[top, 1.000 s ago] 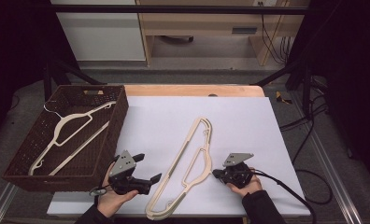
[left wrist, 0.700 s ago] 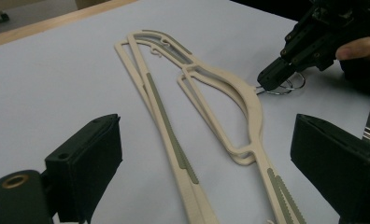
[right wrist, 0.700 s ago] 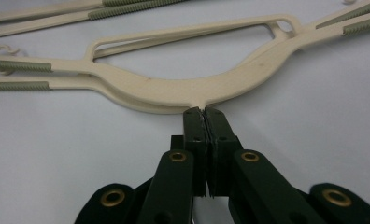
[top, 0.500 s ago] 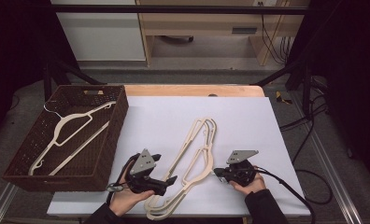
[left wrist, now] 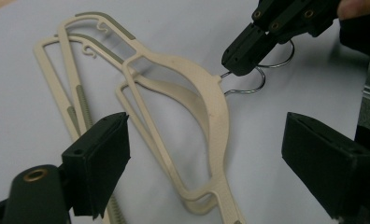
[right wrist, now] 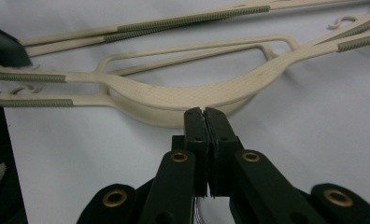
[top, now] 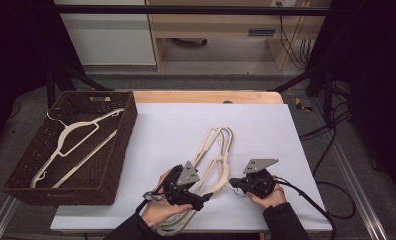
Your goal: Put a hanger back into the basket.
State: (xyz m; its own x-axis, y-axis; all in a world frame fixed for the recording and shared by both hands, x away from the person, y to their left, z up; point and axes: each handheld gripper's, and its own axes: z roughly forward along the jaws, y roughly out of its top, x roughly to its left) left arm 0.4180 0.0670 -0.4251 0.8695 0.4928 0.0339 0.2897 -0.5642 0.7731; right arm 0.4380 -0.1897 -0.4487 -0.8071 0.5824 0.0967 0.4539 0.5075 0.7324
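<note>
Two cream plastic hangers (top: 213, 145) lie stacked on the white table top, their metal hooks (left wrist: 248, 87) pointing toward the right hand. My right gripper (top: 232, 185) is shut on a wire hook right at the hanger's neck; in the right gripper view its jaws (right wrist: 205, 116) press together against the cream crown (right wrist: 174, 95), hiding the wire. My left gripper (top: 198, 200) hovers over the hangers' near arms with its jaws wide open. In the left gripper view its fingers (left wrist: 101, 163) straddle the hanger shoulder (left wrist: 211, 102), and the right gripper (left wrist: 241, 60) shows beyond.
A dark wicker basket (top: 128, 125) stands at the table's left with another cream hanger (top: 71, 137) inside. The table's wooden back edge (top: 206, 96) lies beyond. A cable (top: 306, 200) trails from the right gripper toward the right front corner.
My left gripper has moved right, from beside the basket to over the hangers. The two hangers have slid apart slightly and shifted. The right gripper has stayed shut in place.
</note>
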